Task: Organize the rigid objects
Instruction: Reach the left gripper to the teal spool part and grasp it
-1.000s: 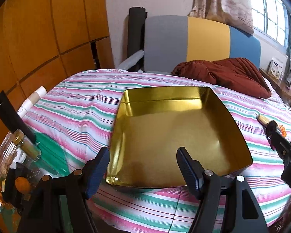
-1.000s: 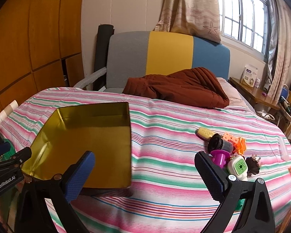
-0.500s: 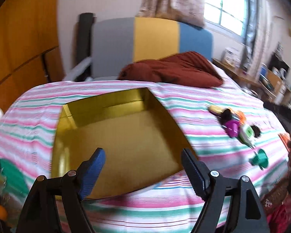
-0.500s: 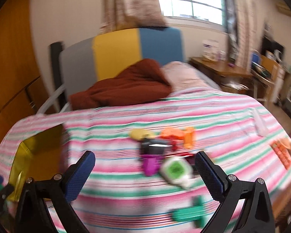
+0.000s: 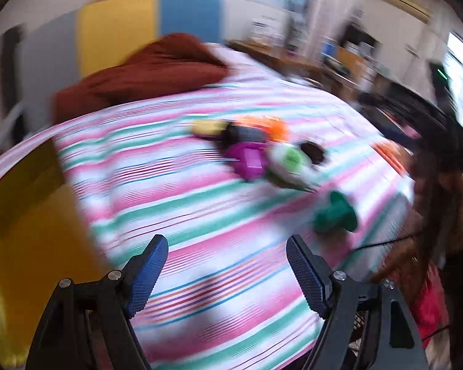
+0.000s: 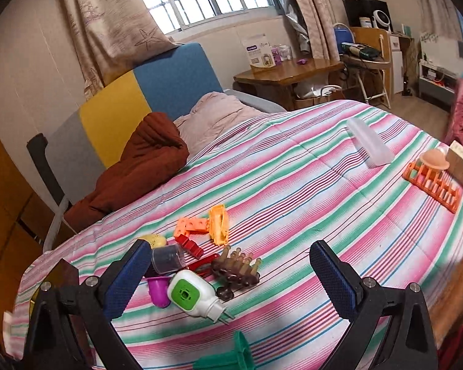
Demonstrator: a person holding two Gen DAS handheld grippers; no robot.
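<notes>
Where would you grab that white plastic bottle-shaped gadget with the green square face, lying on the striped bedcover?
Probably across the wide white body of the white plastic gadget with the green face, coming from above. It lies on its side, its narrow nozzle pointing lower right, so its two long flanks are exposed. The small purple cup crowds its left flank, so close nearer the nozzle end. The right gripper is open, holding nothing.

Your striped bed (image 6: 293, 191) carries a toy cluster (image 6: 200, 262), a green piece (image 6: 228, 357), a gold tray (image 5: 24, 231), a brown blanket (image 6: 139, 166), an orange rack (image 6: 432, 182) and a clear case (image 6: 369, 145).
</notes>
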